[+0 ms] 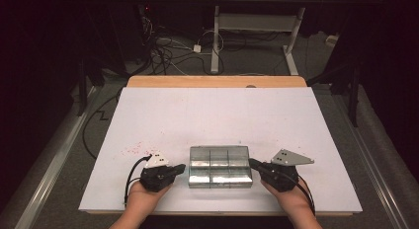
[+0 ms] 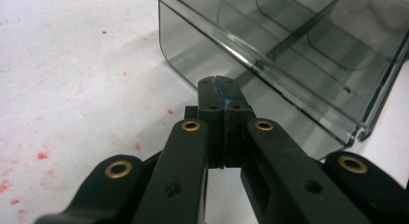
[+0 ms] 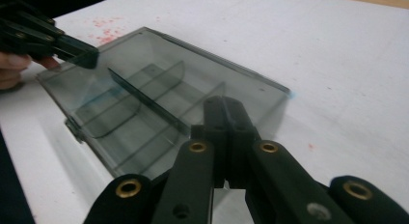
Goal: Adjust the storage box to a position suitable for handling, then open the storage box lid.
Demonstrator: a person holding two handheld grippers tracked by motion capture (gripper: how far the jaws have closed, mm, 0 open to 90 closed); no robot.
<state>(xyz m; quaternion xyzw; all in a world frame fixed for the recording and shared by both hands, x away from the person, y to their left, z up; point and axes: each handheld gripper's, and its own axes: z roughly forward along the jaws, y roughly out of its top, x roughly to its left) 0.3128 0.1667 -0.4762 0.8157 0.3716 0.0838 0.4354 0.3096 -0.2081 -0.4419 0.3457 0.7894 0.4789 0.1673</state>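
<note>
Between both hand-held grippers (jaws closed) lies the divided box.

A white board speckled with red stains tops a wooden table; cables tangle on the floor beyond.

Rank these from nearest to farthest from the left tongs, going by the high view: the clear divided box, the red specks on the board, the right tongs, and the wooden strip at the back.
1. Clear divided box, just right of the left tongs.
2. Red specks, up and to their left.
3. Right tongs, beyond the box.
4. Wooden strip, along the far edge.
</note>
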